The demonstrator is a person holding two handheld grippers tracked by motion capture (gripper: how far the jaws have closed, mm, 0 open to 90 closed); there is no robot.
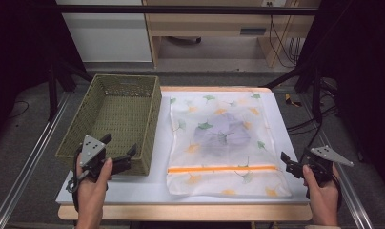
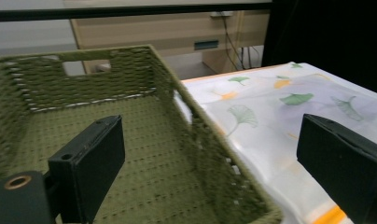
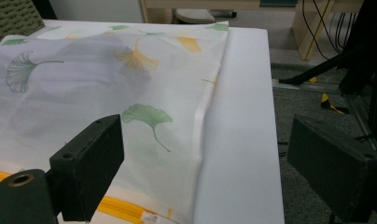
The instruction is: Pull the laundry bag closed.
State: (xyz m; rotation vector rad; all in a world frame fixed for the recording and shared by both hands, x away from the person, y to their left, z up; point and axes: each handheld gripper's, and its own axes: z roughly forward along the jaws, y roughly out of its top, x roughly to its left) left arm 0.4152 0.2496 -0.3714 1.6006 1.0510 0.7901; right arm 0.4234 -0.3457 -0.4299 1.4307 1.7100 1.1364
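So, starting at the left: the left gripper (image 1: 118, 151) hovers over the near right corner of the woven green basket (image 1: 81, 129), jaws spread wide with nothing between them. In the left gripper view 1 jaw hangs over the basket's inside and the other over the bag next door, so it's basically straddling the basket's right wall (image 2: 210, 140). The person's left hand (image 1: 91, 183) is wrapped around the handle.

The basket sits on the left part of the white counter (image 1: 133, 188), and its right side runs right alongside the bag; can't tell if they actually touch.

Middle of the counter: a flat, see-through mesh zipper bag (image 1: 224, 143) printed with green and orange ginkgo leaves. Something grey-purple (image 1: 223, 134) is folded up inside it, can't make out what exactly. The orange zipper (image 1: 221, 168) runs across near the person's end.

Far right: the right gripper (image 1: 287, 162) is also wide open and holding nothing, hanging just off the bag's near right corner. The right gripper view has 1 jaw above the bag's edge (image 3: 210, 102) by the zipper and the other out past the counter's side, over the floor (image 3: 308, 116).
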